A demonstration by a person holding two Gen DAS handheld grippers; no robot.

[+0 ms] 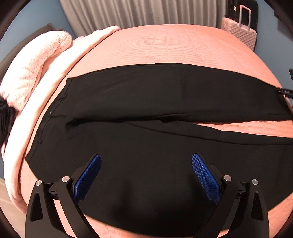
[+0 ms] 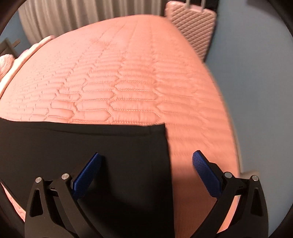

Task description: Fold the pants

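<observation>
Presently: black fabric pants [image 1: 146,102], laid flat across a bed with a salmon-pink quilted coverlet [image 1: 164,47]; waistband to the left, two legs running right, parted by a narrow wedge of coverlet. Hem of one leg [image 2: 157,146] lies near the bed's right edge. Left claw [image 1: 146,172], blue-padded, spread wide above the near leg, holding nothing. Right claw [image 2: 146,170], spread wide over the hem, holding nothing. Pale pink knitted blanket [image 1: 34,73], far left. Pink hard-shell suitcase [image 1: 241,33], far right. Grey pleated curtain [image 1: 139,12] behind.
</observation>
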